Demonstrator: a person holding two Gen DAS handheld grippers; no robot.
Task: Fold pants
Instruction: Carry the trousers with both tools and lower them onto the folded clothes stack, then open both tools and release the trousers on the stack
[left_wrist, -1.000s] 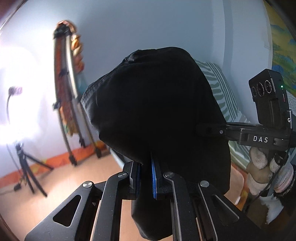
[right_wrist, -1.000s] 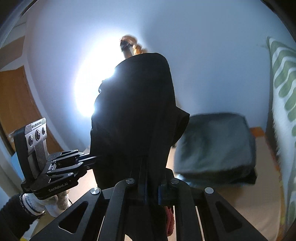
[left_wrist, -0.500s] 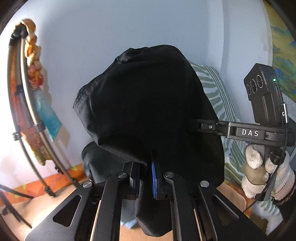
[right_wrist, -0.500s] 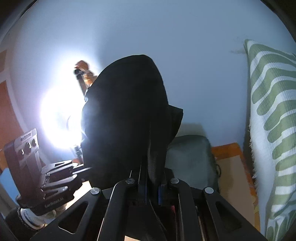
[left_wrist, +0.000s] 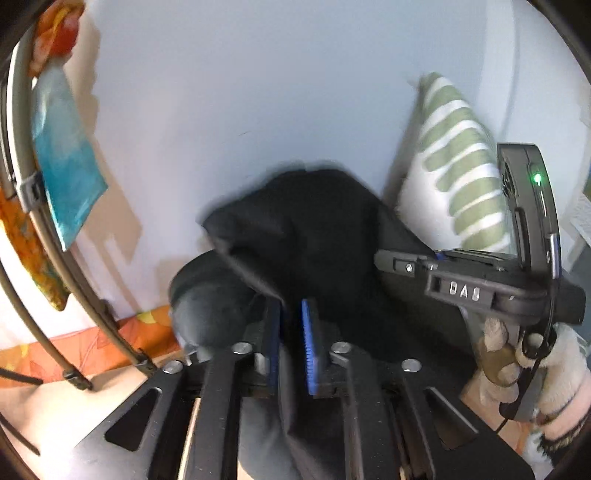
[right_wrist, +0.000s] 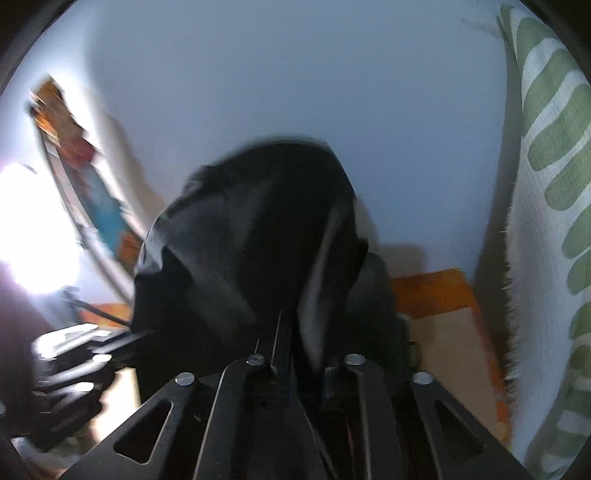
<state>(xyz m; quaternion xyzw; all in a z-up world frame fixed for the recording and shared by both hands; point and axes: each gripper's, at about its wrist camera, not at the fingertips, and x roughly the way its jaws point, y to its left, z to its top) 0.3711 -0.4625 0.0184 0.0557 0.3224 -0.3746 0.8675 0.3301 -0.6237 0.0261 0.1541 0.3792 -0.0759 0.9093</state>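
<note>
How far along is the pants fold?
Done: the black pants are gathered into a compact folded bundle. In hand: left gripper and right gripper both have their jaws opening with cloth between them, the bundle lying over a dark grey pile near the striped pillow. Left: let go fully and pull clear; whether it lies neat, I cannot tell.

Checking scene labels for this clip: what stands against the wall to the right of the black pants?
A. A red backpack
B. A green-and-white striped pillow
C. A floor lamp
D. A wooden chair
B: a pillow with green stripes on white leans against the wall just right of the black pants; the right wrist view shows it too.
</note>
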